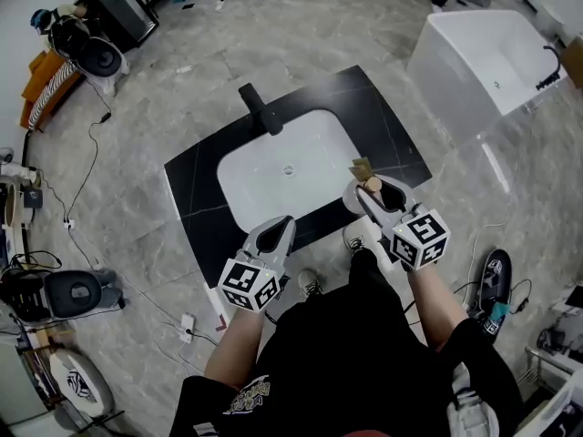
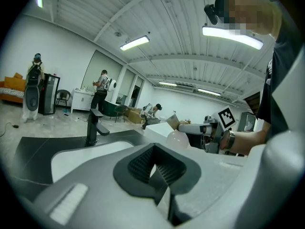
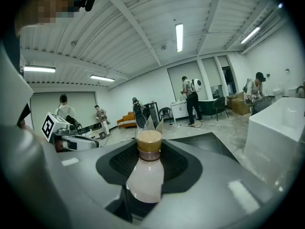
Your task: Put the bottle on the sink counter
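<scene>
My right claw (image 1: 375, 200) pinches the bottle (image 3: 145, 175), cap pointing ahead past its tips, probably for a firm carry over the counter (image 1: 196, 189) below. My left claw (image 2: 159, 173), pressed together and empty, hangs beside.

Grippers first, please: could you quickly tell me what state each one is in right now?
Left gripper: shut, with nothing between its jaws.
Right gripper: shut on the bottle.

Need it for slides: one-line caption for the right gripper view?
Right gripper shut on a pale, tan-capped bottle, black sink counter beyond.
</scene>
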A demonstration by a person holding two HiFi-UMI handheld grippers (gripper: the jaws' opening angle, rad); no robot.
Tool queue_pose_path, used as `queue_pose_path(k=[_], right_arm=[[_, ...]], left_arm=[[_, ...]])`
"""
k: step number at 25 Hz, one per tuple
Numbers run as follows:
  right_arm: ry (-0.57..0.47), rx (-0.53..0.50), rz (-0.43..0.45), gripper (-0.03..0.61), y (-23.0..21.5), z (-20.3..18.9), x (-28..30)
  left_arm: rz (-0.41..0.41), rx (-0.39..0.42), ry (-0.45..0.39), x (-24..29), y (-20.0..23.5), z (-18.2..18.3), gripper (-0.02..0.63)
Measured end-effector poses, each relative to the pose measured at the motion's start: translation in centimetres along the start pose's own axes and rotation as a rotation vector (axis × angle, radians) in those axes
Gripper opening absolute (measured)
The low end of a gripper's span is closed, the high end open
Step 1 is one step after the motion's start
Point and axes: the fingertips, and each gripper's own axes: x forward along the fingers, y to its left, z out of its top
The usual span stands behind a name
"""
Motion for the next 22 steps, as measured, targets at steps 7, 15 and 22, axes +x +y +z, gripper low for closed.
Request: queue_pose_path(k=[7, 15, 22], right_arm=[[0.044, -0.023, 0.063, 0.167, -5.3, 1.3, 3.3], [0.083, -0.052, 0.109, 0.167, -10.7, 1.7, 6.9], [0.113, -0.109, 0.152, 0.167, -14.8, 1.7, 10.6]], left_arm=[[0.055, -0.035, -0.006, 5.4, 1.1, 1.1, 0.0], [0.103, -0.073, -0.018, 10.6, 2.8, 1.2, 0.0], [0.15, -0.09, -0.04, 14.3, 4.0, 1.7, 0.0]])
